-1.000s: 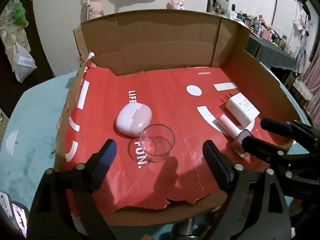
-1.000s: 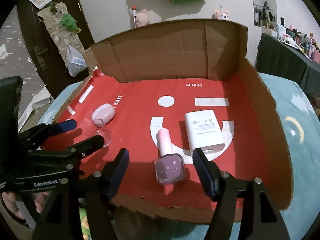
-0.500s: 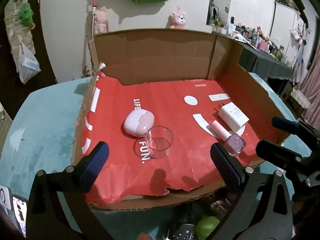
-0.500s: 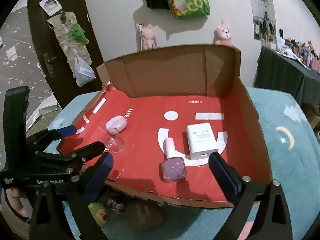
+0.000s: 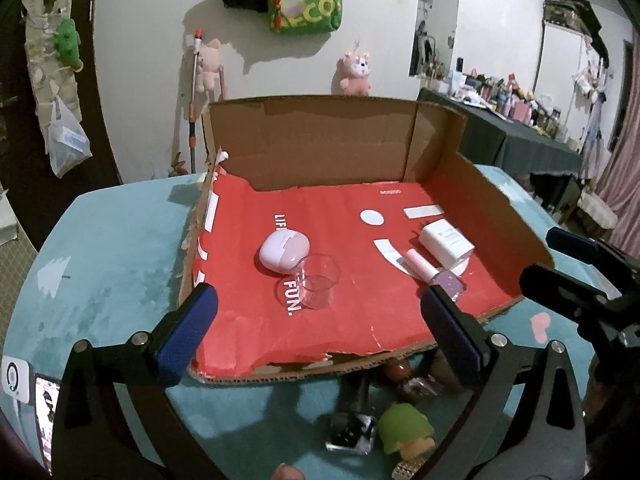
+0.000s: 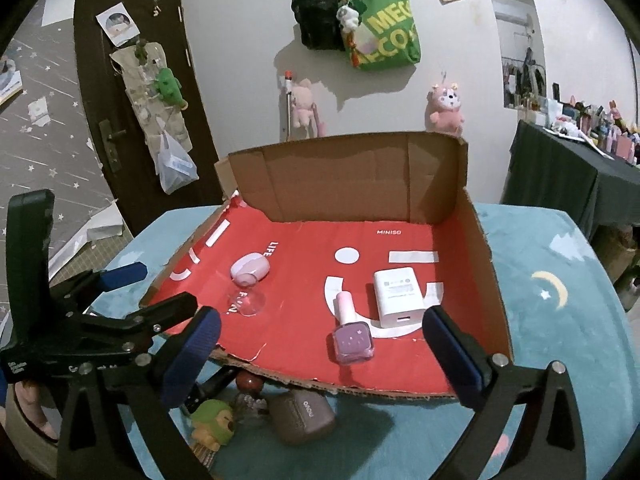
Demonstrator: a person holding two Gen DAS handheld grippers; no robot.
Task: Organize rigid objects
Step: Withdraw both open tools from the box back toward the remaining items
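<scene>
Setting: lived-in room of a home. Evidence: pink plush toys (image 6: 446,104) and a green tote bag (image 6: 386,34) hung on a white wall; dark wooden door (image 6: 132,92) with hanging organiser; side table (image 5: 520,136) crowded with small bottles; teal plush cloth (image 6: 560,280) with moon motif

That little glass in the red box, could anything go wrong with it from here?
Possibly. The clear glass stands right beside the lilac case, so tongs reaching for either might knock the other. It is see-through, so easy to misjudge. The nail polish bottle lies near the box's torn front edge and might get nudged out.
</scene>
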